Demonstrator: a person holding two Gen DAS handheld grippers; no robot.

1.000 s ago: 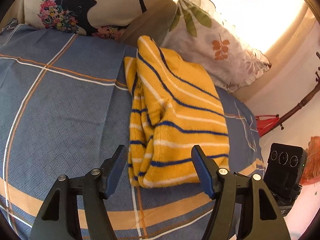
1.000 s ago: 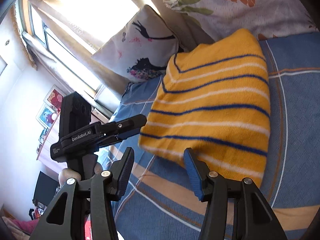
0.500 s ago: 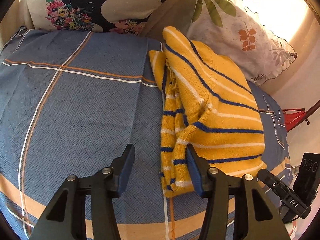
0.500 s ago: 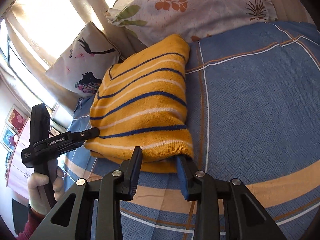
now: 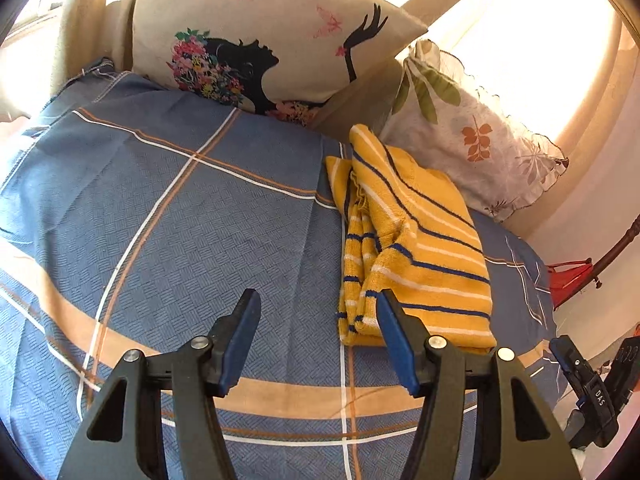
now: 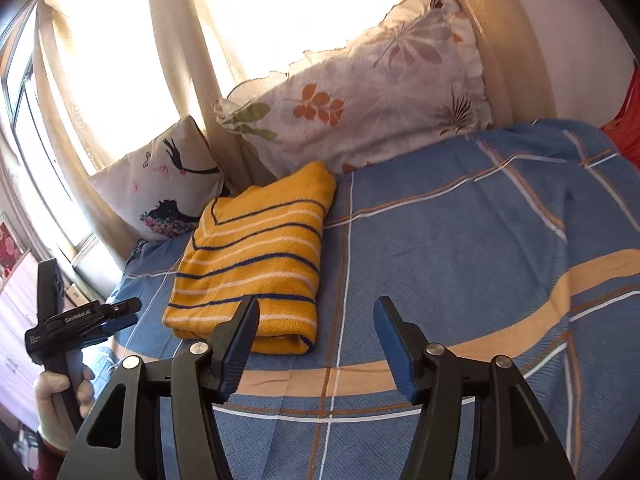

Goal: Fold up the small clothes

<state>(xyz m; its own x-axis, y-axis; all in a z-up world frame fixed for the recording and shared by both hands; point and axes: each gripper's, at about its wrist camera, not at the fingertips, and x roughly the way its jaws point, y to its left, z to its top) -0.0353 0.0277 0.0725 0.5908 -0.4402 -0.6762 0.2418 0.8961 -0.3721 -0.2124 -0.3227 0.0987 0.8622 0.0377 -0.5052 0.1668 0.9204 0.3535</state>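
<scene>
A folded yellow sweater (image 5: 416, 248) with blue and white stripes lies on the blue plaid bedspread (image 5: 180, 220), close to the pillows. In the right wrist view the same sweater (image 6: 256, 256) sits left of centre. My left gripper (image 5: 316, 316) hovers just left of the sweater's near edge, its jaws opening with nothing between them. My right gripper (image 6: 316, 316) is pulled back to the right of the sweater's near corner, jaws opening and empty. The left gripper (image 6: 120, 312) also shows at the left edge of the right wrist view, held by a hand (image 6: 60, 392).
Two pillows lean at the head of the bed: one with a black silhouette print (image 5: 260, 40), one with a leaf print (image 6: 360, 104). Bright curtains (image 6: 160, 60) hang behind them. The bed's edge runs near a red object (image 5: 568, 280) on the right.
Both grippers have drawn back and upward from the sweater. The right gripper swung right and its jaws widened. The sweater lies as it did.
</scene>
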